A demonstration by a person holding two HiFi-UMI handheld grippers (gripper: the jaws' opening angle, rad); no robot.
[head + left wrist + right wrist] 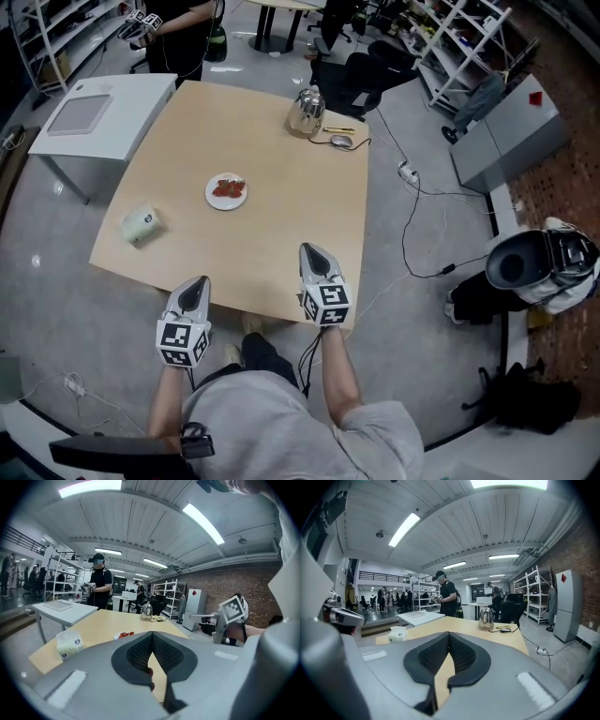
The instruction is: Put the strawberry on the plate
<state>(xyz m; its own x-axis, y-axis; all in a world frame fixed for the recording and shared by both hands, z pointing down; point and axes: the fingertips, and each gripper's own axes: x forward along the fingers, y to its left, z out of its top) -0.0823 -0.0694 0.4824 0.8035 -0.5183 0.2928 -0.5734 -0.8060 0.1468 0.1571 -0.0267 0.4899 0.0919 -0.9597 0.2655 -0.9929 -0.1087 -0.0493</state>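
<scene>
Red strawberries lie on a small white plate near the middle of the wooden table. From the left gripper view the strawberries show low on the tabletop beyond the jaws. My left gripper hovers at the table's near edge, well short of the plate. Its jaws are shut, with nothing clearly held. My right gripper sits over the near right part of the table. It too is shut and empty.
A tissue pack lies at the table's left edge. At the far side stand a metal kettle, a pen and a mouse. A white side table adjoins the far left. A person in black stands behind. Cables trail on the floor at right.
</scene>
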